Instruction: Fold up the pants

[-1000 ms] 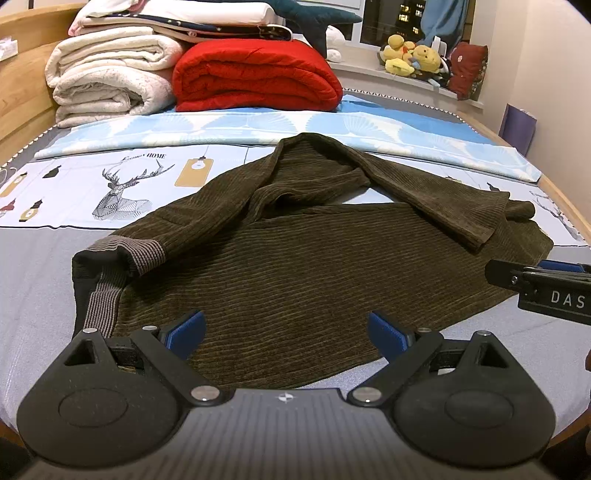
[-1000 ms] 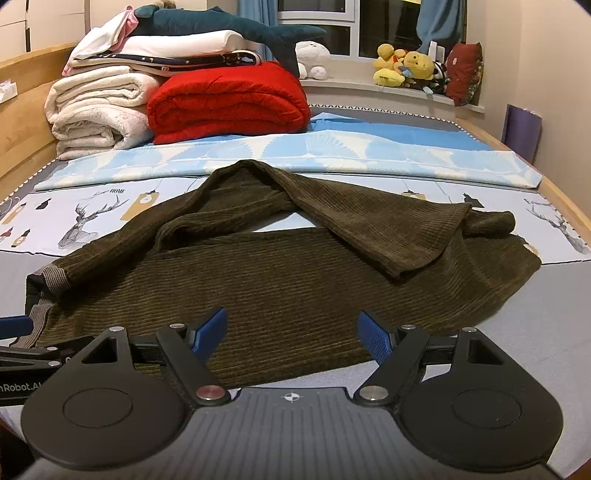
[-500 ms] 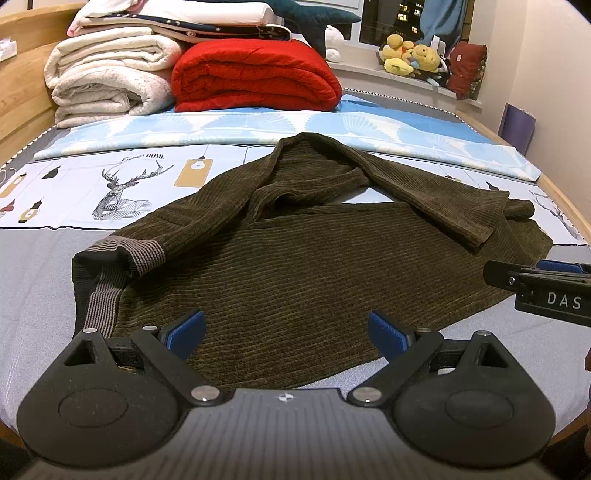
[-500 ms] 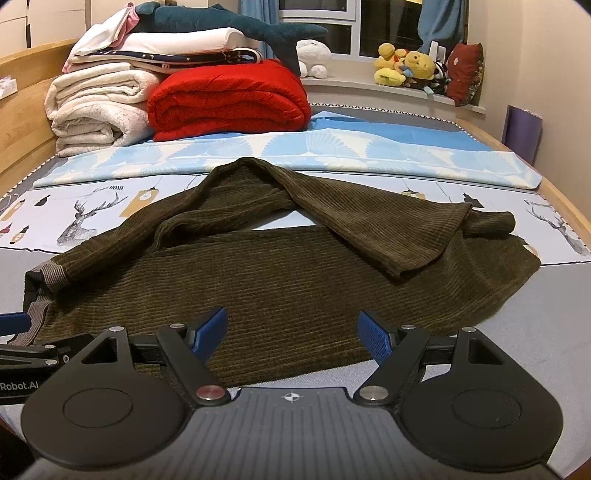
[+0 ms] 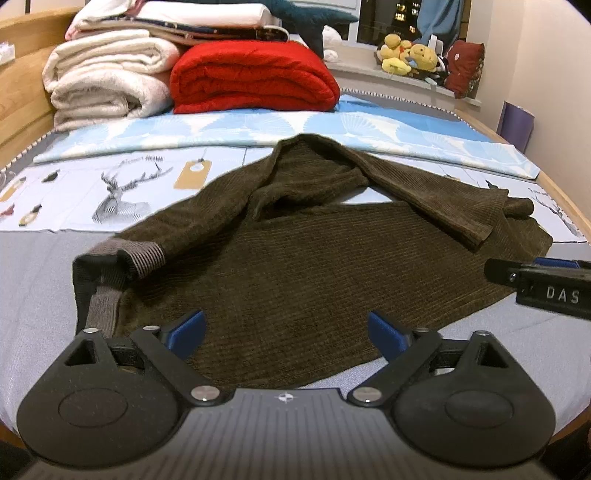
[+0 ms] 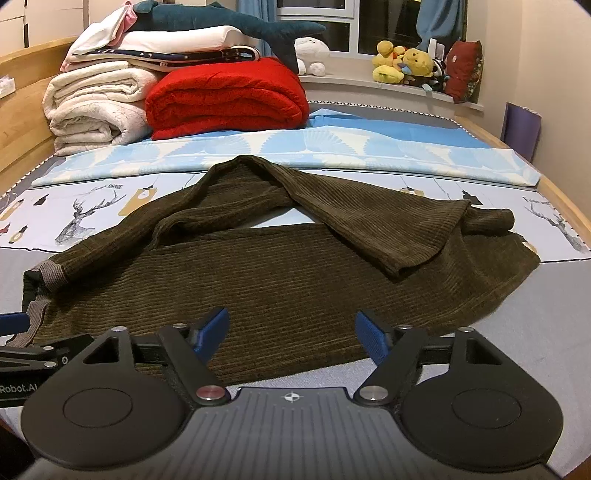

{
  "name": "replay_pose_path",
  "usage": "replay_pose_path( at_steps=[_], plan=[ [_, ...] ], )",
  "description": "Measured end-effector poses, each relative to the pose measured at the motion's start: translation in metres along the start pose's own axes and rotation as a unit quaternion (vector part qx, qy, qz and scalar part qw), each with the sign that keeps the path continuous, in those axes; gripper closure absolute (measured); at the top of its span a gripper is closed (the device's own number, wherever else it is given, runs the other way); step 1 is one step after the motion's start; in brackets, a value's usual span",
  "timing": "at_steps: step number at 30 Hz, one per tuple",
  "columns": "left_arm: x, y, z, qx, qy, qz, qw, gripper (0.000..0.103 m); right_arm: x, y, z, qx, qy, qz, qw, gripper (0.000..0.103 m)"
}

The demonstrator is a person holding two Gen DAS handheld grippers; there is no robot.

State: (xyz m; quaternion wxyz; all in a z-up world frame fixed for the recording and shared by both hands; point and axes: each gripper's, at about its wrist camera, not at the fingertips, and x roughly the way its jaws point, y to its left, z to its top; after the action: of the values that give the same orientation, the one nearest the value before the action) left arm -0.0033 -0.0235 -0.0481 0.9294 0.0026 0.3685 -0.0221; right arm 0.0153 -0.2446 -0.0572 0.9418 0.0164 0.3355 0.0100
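Two grippers: the left gripper (image 5: 286, 330) and the right gripper (image 6: 291, 330) each sit at the bottom centre of their own view, both aimed down over the near edge of the pants.
Left jaws: spread but closing, blue pads above the brown cloth, nothing pinched between them.
Right jaws: spread but closing too, pads apart over the fabric, no grip visible.
Other gripper in view: the right one's black finger enters the left wrist view at the right edge, near the pants' hem; the left one shows at the lower left edge of the right wrist view.
Pants: dark brown corduroy pants (image 5: 295, 266) (image 6: 280, 273) lie across the middle of the frame on the bed, spread sideways, one leg doubled over the other and rumpled toward the upper centre.
Waistband: the grey ribbed waistband (image 5: 110, 273) is at the left of the frame, partly turned open.
Bed: grey sheet (image 5: 33, 295) in the foreground, a deer-print sheet (image 6: 85, 218) and a blue-and-white patterned cover (image 6: 332, 147) further back.
Bedding pile: a folded red blanket (image 6: 225, 99) beside cream blankets (image 6: 96, 110), upper left of the frame.
Windowsill: yellow plush toys (image 6: 402, 62) at upper right; a blue shark plush (image 6: 229, 22) lies atop the pile.
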Motion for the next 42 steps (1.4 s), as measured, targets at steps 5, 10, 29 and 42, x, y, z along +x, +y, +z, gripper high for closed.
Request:
replay_pose_path(
  at_steps=[5,10,29,42],
  plan=[
    [-0.007,0.022,0.021,0.013,-0.01,-0.013,0.9998,0.094,-0.008,-0.03,0.021,0.013,-0.057,-0.017,0.998,0.053],
    [-0.003,0.076,0.062,0.063,-0.026,-0.02,0.9975,0.091,0.01,-0.093,0.042,0.033,-0.065,-0.059,0.996,0.056],
    [0.128,0.205,0.04,-0.03,0.208,0.055,0.9761,0.023,0.18,-0.203,0.002,0.26,0.193,-0.177,0.929,0.037],
    [0.169,0.197,0.034,0.011,0.24,0.066,0.9685,0.042,0.188,-0.202,0.009,0.216,0.169,-0.2,0.941,0.095]
  ],
)
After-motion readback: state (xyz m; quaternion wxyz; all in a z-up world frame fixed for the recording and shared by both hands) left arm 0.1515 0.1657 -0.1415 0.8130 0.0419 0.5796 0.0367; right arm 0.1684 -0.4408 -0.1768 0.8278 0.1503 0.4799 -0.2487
